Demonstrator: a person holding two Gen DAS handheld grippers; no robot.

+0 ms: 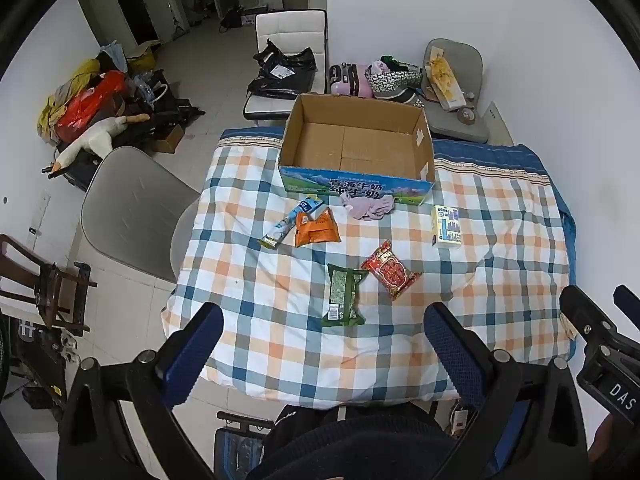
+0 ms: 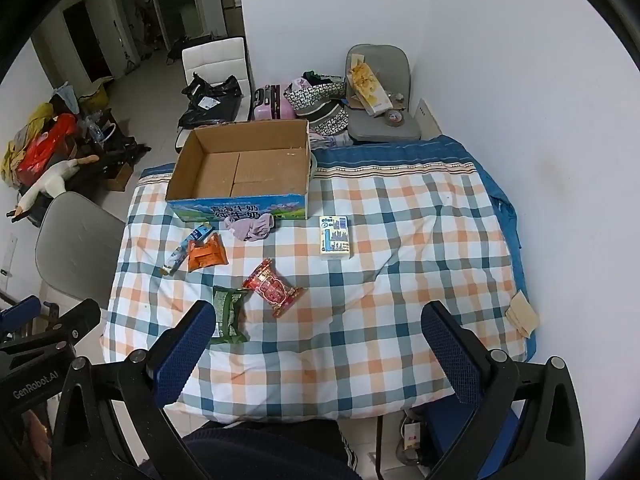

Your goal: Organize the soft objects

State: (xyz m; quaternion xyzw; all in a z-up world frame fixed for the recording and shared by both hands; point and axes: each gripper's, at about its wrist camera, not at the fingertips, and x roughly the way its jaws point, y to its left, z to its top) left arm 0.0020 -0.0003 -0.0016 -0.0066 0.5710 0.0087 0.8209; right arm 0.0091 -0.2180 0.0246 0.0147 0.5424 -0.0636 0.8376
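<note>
Hovering wide open and empty, both the left gripper (image 1: pixel 322 346) and the right gripper (image 2: pixel 318 340) are held above the checked cloth (image 1: pixel 400 352); the green crinkly snack packet (image 1: pixel 342 294), lying nearest, is best pinched across its middle and carried to the open cardboard box (image 1: pixel 356 142).

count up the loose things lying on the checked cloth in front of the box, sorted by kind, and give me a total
Snack packets: 4 - green, red, orange, blue and white
Tissue packs: 1
Crumpled purple cloths: 1
Total: 6
</note>
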